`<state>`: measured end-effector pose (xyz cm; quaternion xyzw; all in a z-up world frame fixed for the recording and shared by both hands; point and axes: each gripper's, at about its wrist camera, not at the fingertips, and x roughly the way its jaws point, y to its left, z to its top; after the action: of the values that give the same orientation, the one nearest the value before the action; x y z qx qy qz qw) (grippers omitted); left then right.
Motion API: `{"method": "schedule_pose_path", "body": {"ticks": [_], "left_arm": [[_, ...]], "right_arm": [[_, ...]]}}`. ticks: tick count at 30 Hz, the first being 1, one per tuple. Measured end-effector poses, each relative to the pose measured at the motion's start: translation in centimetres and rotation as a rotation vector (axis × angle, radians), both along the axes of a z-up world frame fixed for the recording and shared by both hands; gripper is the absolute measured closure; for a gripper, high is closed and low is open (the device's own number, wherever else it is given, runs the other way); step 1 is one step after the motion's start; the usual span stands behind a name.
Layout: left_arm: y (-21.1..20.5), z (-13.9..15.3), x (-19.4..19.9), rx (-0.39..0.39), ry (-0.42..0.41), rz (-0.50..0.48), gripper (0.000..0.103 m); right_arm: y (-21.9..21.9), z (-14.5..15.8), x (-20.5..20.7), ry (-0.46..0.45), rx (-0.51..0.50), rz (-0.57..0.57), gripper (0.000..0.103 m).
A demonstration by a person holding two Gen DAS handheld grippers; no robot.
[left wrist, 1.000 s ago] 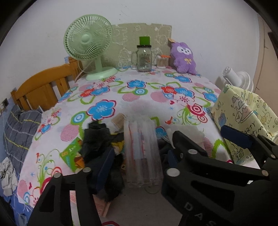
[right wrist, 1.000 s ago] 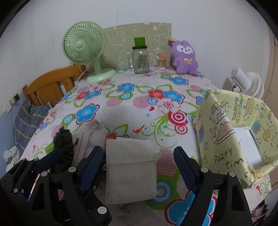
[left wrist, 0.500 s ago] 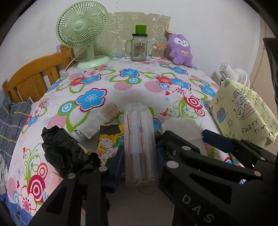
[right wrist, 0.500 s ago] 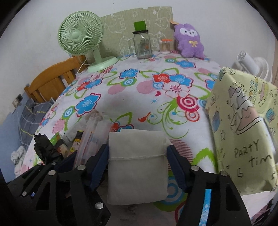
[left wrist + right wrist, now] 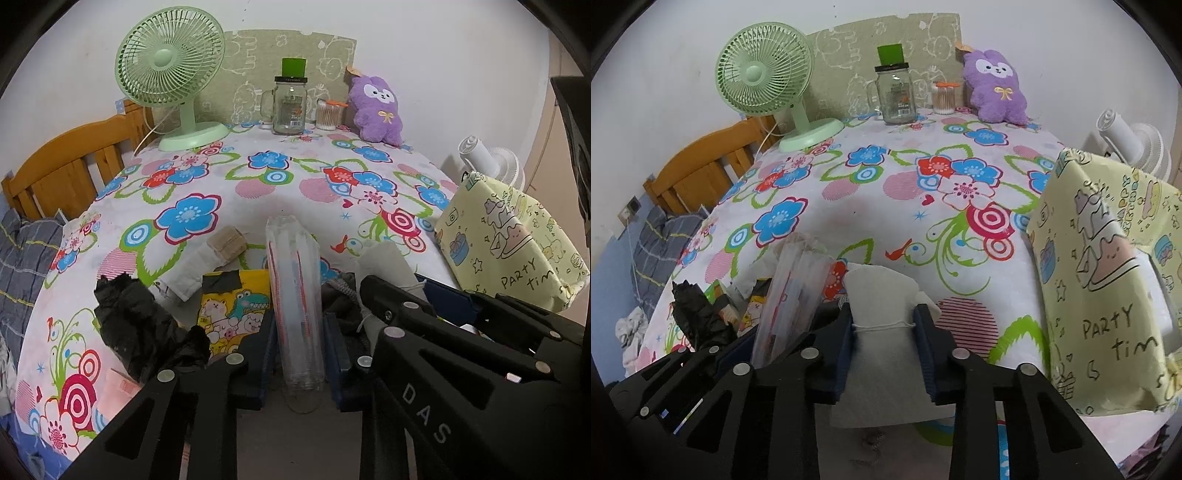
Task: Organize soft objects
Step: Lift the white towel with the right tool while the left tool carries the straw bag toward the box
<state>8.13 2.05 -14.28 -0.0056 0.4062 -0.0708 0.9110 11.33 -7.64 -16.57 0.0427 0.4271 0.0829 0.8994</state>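
Note:
My left gripper (image 5: 300, 349) is shut on a clear plastic pack with red stripes (image 5: 293, 291), which stands between its blue pads near the table's front edge. My right gripper (image 5: 884, 341) is shut on a white cloth pouch with a drawstring (image 5: 882, 295), pinched at the string. The clear pack also shows in the right wrist view (image 5: 792, 295), left of the pouch. A crumpled black bag (image 5: 140, 325), a yellow cartoon packet (image 5: 232, 306) and a white rolled cloth (image 5: 199, 258) lie left of the clear pack.
A yellow "Party time" gift bag (image 5: 1108, 280) stands at the right edge of the flowered table (image 5: 280, 184). At the back are a green fan (image 5: 173, 81), a glass jar (image 5: 290, 107), a swab jar (image 5: 327, 114) and a purple plush (image 5: 376, 107). A wooden chair (image 5: 62, 173) is at left.
Both grippers have closed: the left on the clear pack, the right on the white pouch. One second ago both were open around them. The pouch is now squeezed narrow.

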Motion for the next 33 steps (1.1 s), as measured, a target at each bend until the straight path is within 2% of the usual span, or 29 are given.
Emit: {"method": "schedule_pose_path", "body": {"ticks": [18, 33], "left_arm": [[-1.4, 4.1, -0.2, 0.012, -0.07, -0.015, 0.08], [-2.8, 9.0, -1.3, 0.022, -0.195, -0.031, 0.08]], "right_arm": [[-1.6, 4.3, -0.7, -0.075, -0.005, -0.037, 0.071], [-2.8, 9.7, -2.0, -0.199, -0.01, -0.054, 0.071]]}}
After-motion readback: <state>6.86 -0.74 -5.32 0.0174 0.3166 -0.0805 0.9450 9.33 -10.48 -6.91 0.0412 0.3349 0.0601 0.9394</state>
